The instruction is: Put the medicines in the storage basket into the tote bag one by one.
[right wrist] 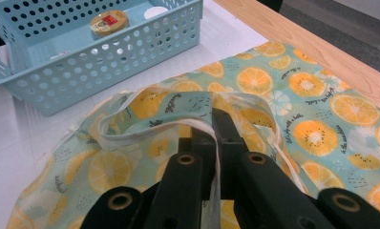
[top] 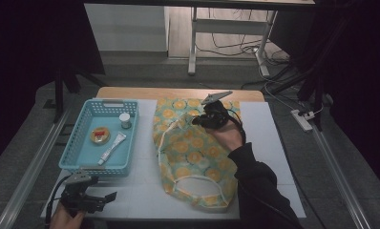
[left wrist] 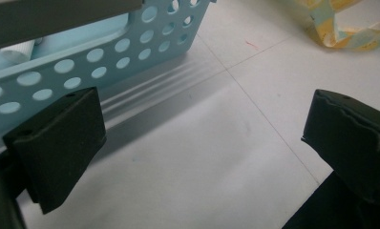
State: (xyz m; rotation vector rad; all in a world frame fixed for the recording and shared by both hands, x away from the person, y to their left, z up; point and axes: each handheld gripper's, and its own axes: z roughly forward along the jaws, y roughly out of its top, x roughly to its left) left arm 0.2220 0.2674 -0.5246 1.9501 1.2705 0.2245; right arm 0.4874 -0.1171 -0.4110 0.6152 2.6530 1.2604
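Fruit-print tote bag (top: 193,152) lies mid-frame on the tabletop (top: 269,129), right gripper (right wrist: 216,125) jaws clamped on its handle; left gripper (left wrist: 197,138) jaws gape empty, basket (top: 78,152) items apparently unpacked yet.

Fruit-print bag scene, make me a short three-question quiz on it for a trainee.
1. True or false: the right gripper is shut on the bag's handle strap.
2. Which thing lies in the blue basket? A) a white tube B) a spoon C) a sponge
3. Fill in: the left gripper hovers with its jaws ____ over the white mat.

Key: 1 true. 2 A; the tube lies beside a round tin and a small jar. 3 open; nothing sits between them, and the fruit-print bag lies apart from it.
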